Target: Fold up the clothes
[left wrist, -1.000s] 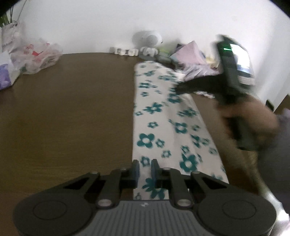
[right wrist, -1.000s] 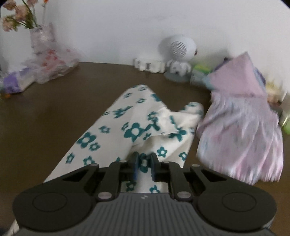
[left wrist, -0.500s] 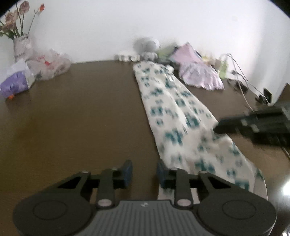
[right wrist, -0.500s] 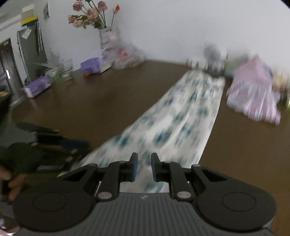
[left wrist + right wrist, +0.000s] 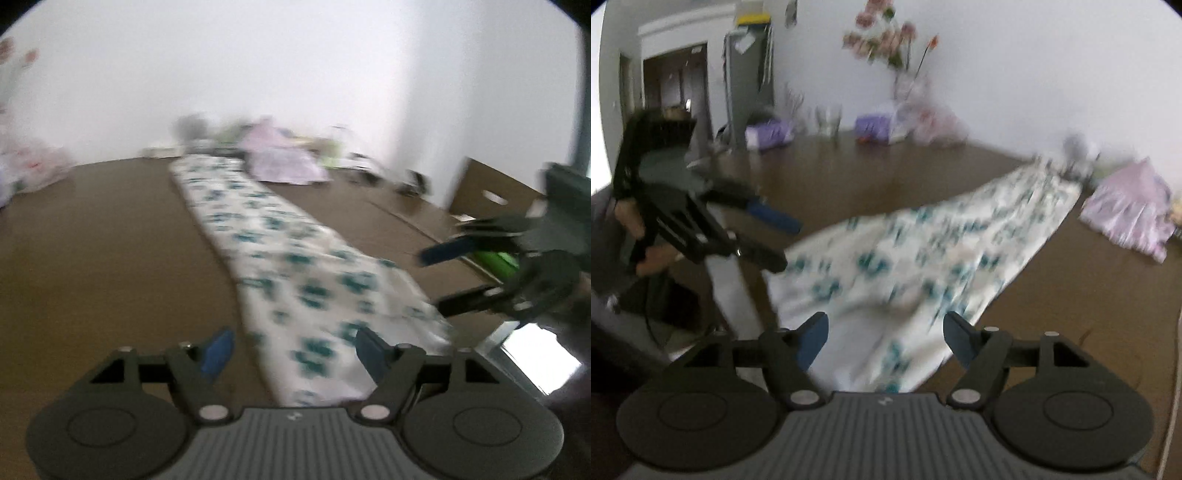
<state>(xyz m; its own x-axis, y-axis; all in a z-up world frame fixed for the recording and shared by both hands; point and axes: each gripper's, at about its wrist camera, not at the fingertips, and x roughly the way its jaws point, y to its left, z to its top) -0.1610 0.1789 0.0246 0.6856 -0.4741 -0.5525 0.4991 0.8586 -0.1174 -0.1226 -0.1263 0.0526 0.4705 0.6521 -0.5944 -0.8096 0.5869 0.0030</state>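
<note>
— Cloth first: where does it lie?
— White with teal flowers, folded into a long narrow strip, flat on the brown table. It runs from the near edge, between the two tools, away toward the wall. From the right wrist the near end looks a little rumpled.
— Does either tool hold it?
— No. The left gripper has its blue-padded fingers spread wide, nothing between them, above the strip's near end. The right gripper is just as wide apart and empty, over the same end from the other side.
— Can each be seen from the other camera?
— Yes. The right one shows at the right edge of the left view, fingers parted, near the strip's edge; whether it touches I cannot tell. The left one shows at the left of the right view, held by a hand, fingers also parted.
— What lies beyond?
— A pink garment by the strip's far end, beside it. Flowers in a vase, purple packs and a glass along the far side.
— Any writing?
— Only a small mark on each tool's grey body, too blurred to read. Both pictures are smeared.
</note>
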